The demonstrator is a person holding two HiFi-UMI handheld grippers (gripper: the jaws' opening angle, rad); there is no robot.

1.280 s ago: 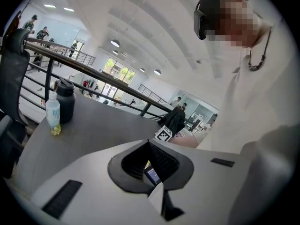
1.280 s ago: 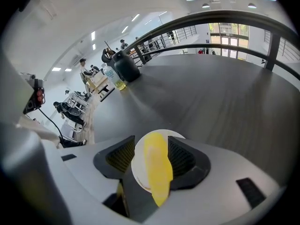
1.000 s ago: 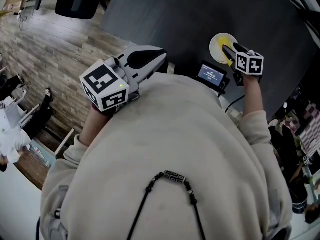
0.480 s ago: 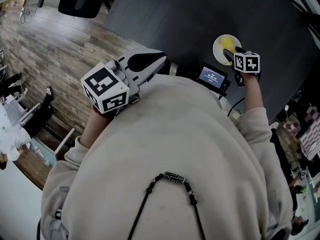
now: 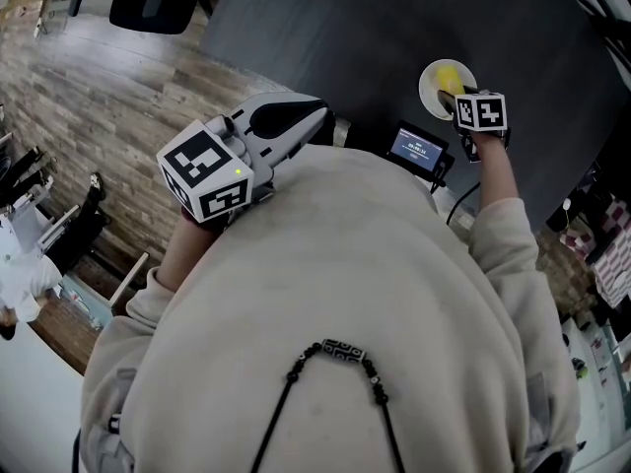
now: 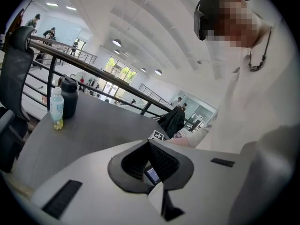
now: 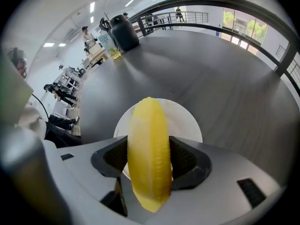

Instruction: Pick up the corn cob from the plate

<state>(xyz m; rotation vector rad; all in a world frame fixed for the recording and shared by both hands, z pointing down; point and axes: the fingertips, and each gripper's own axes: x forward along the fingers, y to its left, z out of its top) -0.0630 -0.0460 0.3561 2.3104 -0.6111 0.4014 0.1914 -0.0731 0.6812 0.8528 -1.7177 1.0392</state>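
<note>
Right tongs (image 7: 148, 165), just opened wider, straddle the corn cob (image 7: 146, 125) mid-frame, not yet pinching. It looks firm, ridged and light, so grip mid-length. Left tongs (image 6: 153, 171) are closed and empty.

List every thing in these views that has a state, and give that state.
corn cob: lying on the plate, between the right jaws.
plate: flat on the table.
right gripper: open, jaws have just been opening.
left gripper: shut, empty.
small screen: lit.
</note>
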